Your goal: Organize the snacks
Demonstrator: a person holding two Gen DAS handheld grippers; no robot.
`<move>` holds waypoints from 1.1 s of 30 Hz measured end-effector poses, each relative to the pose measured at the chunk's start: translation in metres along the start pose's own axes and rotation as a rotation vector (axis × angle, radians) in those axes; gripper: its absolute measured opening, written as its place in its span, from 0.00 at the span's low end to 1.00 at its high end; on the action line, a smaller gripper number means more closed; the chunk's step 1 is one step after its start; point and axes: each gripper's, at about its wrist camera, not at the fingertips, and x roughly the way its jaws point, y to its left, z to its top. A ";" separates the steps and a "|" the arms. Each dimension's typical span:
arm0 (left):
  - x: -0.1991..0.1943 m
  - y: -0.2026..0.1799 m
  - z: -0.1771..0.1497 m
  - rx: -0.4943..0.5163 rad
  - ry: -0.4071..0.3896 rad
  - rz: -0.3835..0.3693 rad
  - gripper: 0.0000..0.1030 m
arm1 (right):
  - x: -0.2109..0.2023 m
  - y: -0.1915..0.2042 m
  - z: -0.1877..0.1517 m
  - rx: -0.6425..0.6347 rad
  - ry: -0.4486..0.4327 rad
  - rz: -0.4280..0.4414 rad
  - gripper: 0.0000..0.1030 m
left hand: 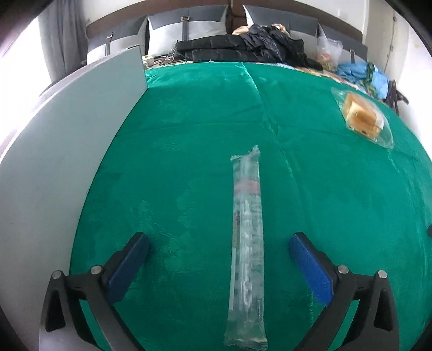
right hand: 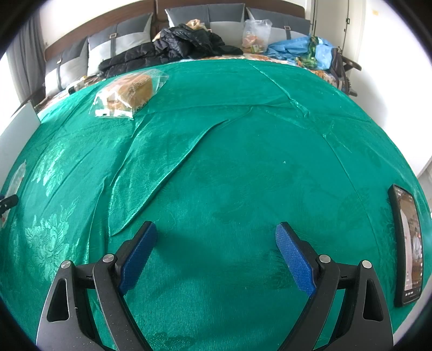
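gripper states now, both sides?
Left gripper: open, clear snack tube lies between its fingers, untouched.
Right gripper: open, empty, over the green cloth.

A bedroom in daylight. A bed covered with a shiny green cloth, patterned with faint flowers and creased, fills the view. At twelve o'clock a dark wooden headboard backs grey and white pillows. A black padded jacket lies heaped before them. At one o'clock sit crumpled blue fabric and a clear plastic bag. White walls rise behind. A grey curtain hangs at ten o'clock beside bright window glare. A pale grey panel stands at nine o'clock.
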 end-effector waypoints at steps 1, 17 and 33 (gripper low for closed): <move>0.000 0.000 0.000 -0.001 -0.007 0.002 1.00 | 0.000 0.000 0.000 0.000 0.000 0.000 0.89; 0.001 -0.001 0.000 -0.001 -0.013 0.000 1.00 | 0.000 0.000 0.000 0.002 -0.001 -0.002 0.89; 0.002 0.000 0.000 -0.001 -0.013 0.000 1.00 | 0.000 -0.001 0.000 0.001 -0.001 -0.002 0.89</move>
